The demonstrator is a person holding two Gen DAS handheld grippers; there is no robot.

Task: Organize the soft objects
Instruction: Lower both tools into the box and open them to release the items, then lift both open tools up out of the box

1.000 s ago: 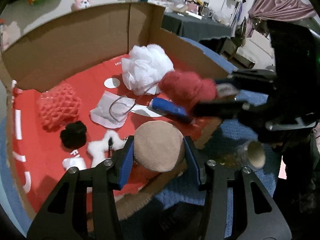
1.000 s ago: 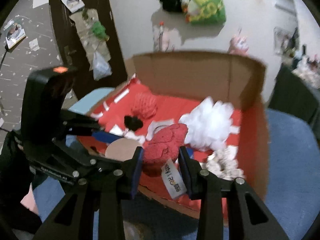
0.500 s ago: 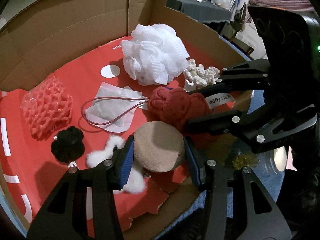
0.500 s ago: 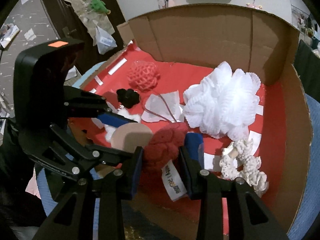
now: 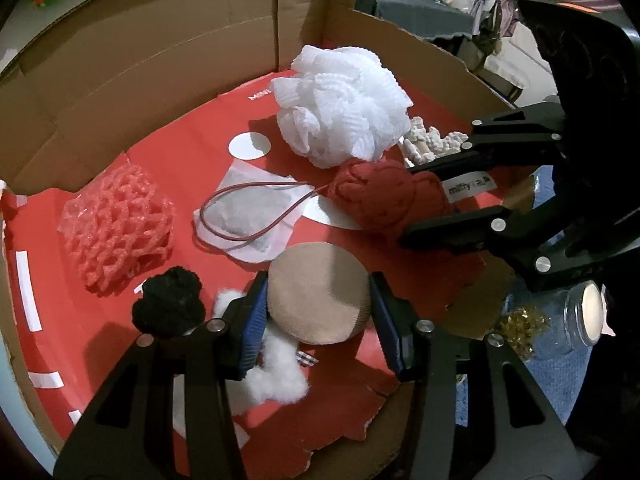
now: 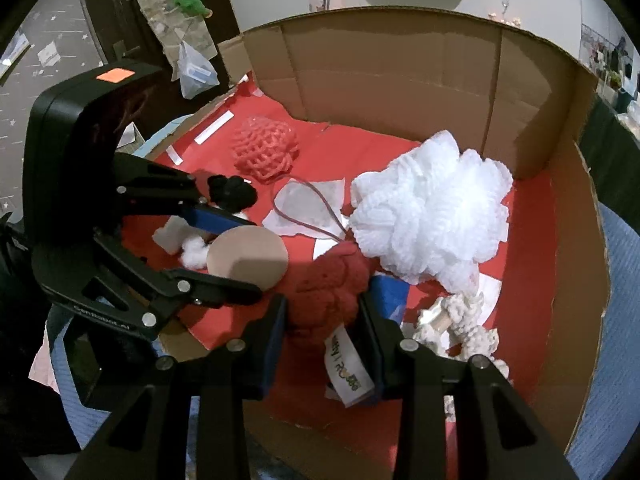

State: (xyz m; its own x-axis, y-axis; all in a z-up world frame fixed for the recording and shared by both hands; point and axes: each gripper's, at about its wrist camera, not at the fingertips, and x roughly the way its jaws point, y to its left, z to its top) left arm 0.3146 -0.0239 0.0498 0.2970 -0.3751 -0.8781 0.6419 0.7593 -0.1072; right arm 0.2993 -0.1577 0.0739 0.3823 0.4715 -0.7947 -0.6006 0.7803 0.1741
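**Both tongs loaded over the red-lined box**

The left gripper (image 5: 318, 308) pinches a smooth tan round cushion (image 5: 320, 292) at lower centre of its view. The right gripper (image 6: 322, 312) pinches a knobbly red knitted toy (image 6: 328, 284), its label hanging below. Both sit low inside the cardboard box (image 6: 400, 80), beside a frilly white mesh puff (image 6: 432, 216), a pink net ball (image 5: 116, 220) and a black pompom (image 5: 170, 306).

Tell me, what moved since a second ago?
Both grippers came down into the box, each carrying its load: the left gripper with the tan puff, the right gripper with the red knit toy. Nothing was let go. The white pouf, pink net and black pom-pom lie where they were.
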